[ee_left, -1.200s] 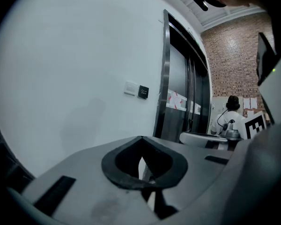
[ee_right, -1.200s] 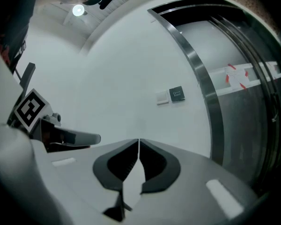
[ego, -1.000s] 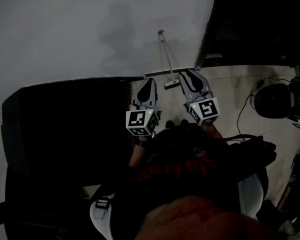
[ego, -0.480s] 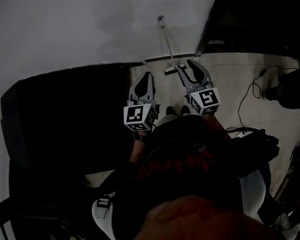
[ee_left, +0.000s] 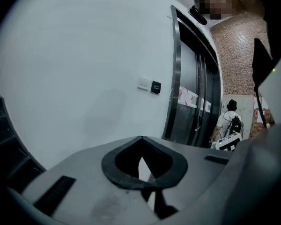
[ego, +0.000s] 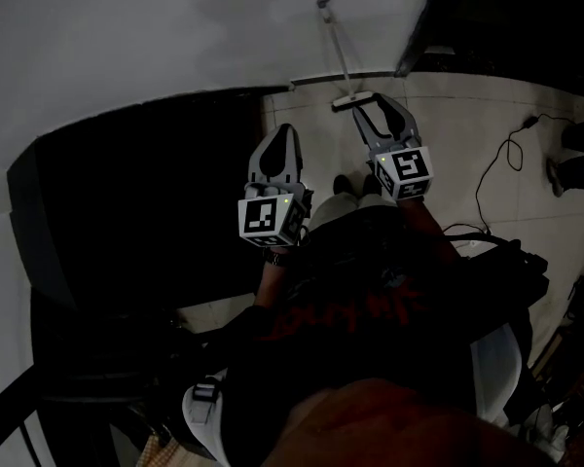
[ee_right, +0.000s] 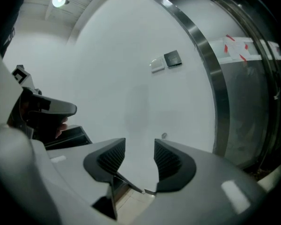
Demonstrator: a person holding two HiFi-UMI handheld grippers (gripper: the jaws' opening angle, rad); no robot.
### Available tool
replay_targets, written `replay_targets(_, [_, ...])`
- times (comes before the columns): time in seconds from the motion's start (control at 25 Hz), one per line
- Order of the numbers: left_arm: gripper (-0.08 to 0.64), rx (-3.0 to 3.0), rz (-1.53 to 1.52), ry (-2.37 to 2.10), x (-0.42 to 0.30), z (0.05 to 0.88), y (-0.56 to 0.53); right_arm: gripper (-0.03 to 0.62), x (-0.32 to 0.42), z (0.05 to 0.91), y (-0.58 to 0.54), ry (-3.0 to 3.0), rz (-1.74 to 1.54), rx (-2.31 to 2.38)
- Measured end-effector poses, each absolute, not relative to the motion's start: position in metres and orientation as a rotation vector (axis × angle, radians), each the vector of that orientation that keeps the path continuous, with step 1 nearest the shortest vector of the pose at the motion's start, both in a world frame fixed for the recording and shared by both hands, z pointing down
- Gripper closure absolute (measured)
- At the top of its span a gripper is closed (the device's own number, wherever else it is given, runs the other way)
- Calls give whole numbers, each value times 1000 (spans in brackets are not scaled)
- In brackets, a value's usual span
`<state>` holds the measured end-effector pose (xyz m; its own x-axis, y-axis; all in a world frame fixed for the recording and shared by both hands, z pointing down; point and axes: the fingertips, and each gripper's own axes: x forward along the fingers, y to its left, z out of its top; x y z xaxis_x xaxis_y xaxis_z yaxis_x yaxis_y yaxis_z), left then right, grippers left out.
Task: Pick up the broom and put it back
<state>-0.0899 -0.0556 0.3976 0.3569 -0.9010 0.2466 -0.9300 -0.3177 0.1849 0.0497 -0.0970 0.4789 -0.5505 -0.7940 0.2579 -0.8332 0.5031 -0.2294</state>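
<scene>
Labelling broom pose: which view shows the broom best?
Head view: the broom leans against the wall, handle and head visible. Right gripper view shows perhaps its handle tip; left gripper view, nothing of it.

A white wall (ego: 175, 37) is being seen above a pale tiled floor (ego: 467, 115), across which a black cable (ego: 507, 144) is being trailed. A large dark unit (ego: 146, 193) is being kept against the wall at the left. Near a steel door frame (ee_left: 176, 74), a white plate (ee_left: 143, 83) and a black plate (ee_left: 156, 87) are being carried on the wall, just beside each other. Red-and-white strips (ee_right: 236, 46) are being shown on the dark door panel. Farther off, a person in a white top (ee_left: 229, 118) is being seen below a brick wall (ee_left: 234, 55). Light is being given by a ceiling lamp (ee_right: 59, 0).
</scene>
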Motion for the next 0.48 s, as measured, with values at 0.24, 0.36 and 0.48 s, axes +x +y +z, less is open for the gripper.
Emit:
replay_targets(0.24, [555,2273,190,-1619,-93,431,-84,400,49,540,-126,-2541,591,1396])
replay_targets(0.36, [555,2256,221,-1605,-94,435,-82,397,49,560,-131,-2503,643,1401])
replay_targets(0.48, [555,2233,266,-1588,-93,439,-75,396,54,578,-136,-2459,674,1423])
